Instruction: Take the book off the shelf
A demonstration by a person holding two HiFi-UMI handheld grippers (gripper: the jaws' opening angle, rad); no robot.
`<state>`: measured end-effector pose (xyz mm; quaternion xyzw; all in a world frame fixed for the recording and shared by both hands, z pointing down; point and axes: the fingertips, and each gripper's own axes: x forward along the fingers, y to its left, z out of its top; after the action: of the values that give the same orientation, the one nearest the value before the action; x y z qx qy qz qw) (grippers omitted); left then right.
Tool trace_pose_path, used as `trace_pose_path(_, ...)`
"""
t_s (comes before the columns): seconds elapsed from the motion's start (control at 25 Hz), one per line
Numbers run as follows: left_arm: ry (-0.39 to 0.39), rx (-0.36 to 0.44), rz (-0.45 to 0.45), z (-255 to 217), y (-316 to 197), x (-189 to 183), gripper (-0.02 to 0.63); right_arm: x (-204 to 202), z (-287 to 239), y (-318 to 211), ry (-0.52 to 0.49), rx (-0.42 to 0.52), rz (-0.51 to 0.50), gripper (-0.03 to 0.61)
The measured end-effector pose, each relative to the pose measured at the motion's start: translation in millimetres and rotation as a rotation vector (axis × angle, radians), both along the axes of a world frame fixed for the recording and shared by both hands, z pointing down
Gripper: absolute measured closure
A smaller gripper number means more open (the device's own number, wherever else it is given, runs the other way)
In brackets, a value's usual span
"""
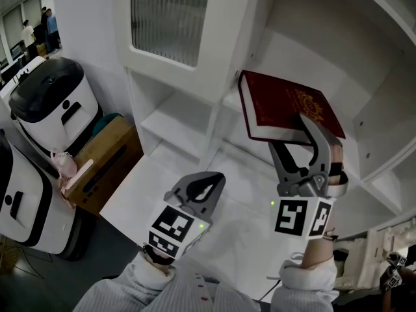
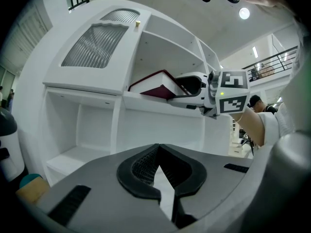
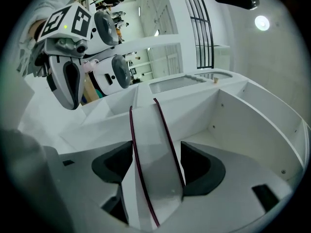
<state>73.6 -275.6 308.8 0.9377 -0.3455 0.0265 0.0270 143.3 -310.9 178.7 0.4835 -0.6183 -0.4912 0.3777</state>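
Observation:
A dark red hardback book [image 1: 286, 106] leans tilted in an upper compartment of the white shelf unit [image 1: 195, 142]. My right gripper [image 1: 290, 134] reaches in with its jaws spread wide, one on each side of the book. In the right gripper view the book's white page edge [image 3: 153, 164] fills nearly the whole gap between the pads, and I see no firm squeeze. From the left gripper view the book [image 2: 158, 89] shows with the right gripper [image 2: 187, 89] around it. My left gripper [image 1: 207, 186] hangs below, shut and empty, apart from the shelf.
A ribbed-glass cabinet door [image 1: 166, 18] sits above and left of the book. Lower shelf compartments [image 2: 77, 130] lie to the left. A cardboard box [image 1: 104, 161] and white machines [image 1: 45, 103] stand on the floor at the left. People stand far back [image 1: 39, 25].

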Motion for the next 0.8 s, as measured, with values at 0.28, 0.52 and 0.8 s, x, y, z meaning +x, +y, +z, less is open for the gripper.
trace_pose_path(0.28, 0.004, -0.009, -0.006, 3.0, -4.6, -1.5, 0.604, -9.4, -0.3, -7.2, 0.071, 0.014, -0.019, 0.316)
trace_pose_path(0.52, 0.009, -0.010, -0.007, 3.7, -5.3, -3.5, 0.604, -11.4, 2.9, -8.9, 0.140, 0.019, -0.006, 0.324)
trace_pose_path(0.8, 0.017, -0.008, -0.003, 0.7, -1.9, -7.1, 0.604, -10.5, 4.4, -8.2, 0.184, 0.001, 0.013, 0.344)
